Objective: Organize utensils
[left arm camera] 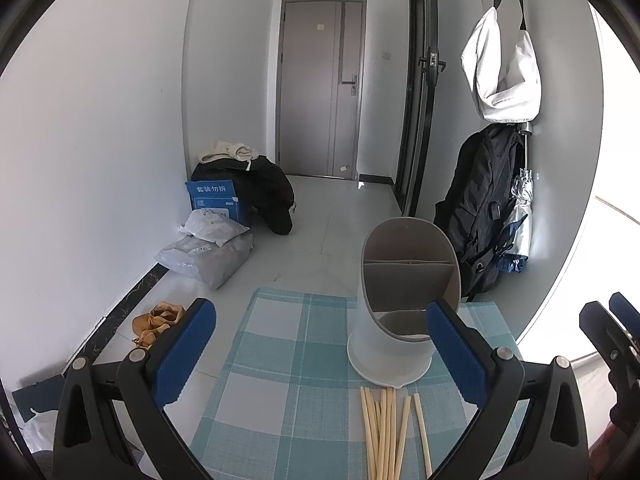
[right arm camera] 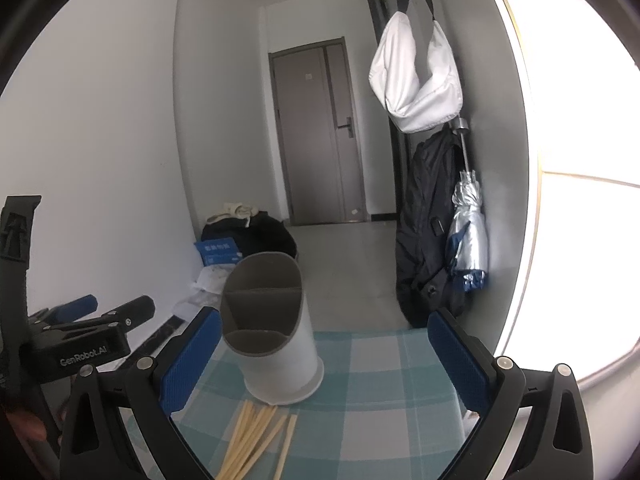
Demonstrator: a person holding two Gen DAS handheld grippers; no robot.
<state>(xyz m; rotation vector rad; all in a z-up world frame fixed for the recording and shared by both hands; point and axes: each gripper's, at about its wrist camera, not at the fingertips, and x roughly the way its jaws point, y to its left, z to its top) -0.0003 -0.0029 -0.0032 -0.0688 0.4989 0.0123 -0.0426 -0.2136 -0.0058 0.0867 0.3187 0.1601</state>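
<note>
- Nearest the lens: left claw (left arm camera: 320,356), blue pads spread wide apart, gripping nothing, touching nothing; hovering over the near part of the bench.
- Right claw (right arm camera: 324,356), likewise spread wide, nothing between its blue pads, nothing touched; seen also at the right edge of the left wrist view.
- Bench (left arm camera: 276,364) under a teal-and-white checked cloth, carrying the task's things.
- Utensil holder (left arm camera: 404,304), white outside and grey inside, standing upright on the cloth, rim cut on a slant, divided into compartments that show nothing inside; framed between the left claw's fingers but apart from both, nearer the right-hand pad.
- Chopsticks (left arm camera: 384,432), a loose bundle of pale sticks lying flat on the cloth just in front of the holder's base, tips close to it; whether touching, cannot tell. In the right wrist view, fanned out near that claw's left-hand finger.
- Beyond the bench: black backpack (left arm camera: 480,216) against the wall, white bag (left arm camera: 504,68) hanging above it, folded silver umbrella (right arm camera: 468,236) beside it.
</note>
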